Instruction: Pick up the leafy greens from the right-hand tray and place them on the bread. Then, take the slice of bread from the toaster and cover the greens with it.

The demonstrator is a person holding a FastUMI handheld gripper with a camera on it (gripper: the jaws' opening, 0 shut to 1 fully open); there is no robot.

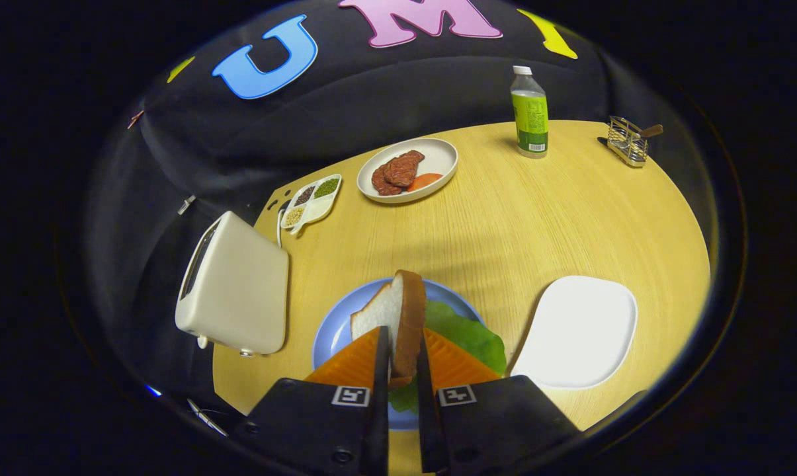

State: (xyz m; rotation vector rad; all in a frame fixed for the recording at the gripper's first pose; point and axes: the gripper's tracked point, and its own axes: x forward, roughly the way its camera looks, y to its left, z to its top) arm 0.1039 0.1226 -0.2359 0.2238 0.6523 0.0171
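One slice of bread point(398, 317) stands on edge, clamped between both fingers of the gripper point(403, 357), its long axis running straight ahead from the fingers, crust edge to the right, white face to the left, held over the one blue plate point(335, 334) and the leafy greens point(467, 330) lying on it. On the wooden table point(504, 211): one toaster point(236, 291) left of the plate, one white tray point(580, 330) right of it. Farther off are one plate of meat point(408, 170), one divided dish point(312, 200), one bottle point(529, 112) and one wire rack point(626, 141).

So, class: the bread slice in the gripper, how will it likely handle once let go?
Gripper holds bread slice on edge above leafy greens: probably stiff, as it shows no sag. Released upright, it would likely topple flat.
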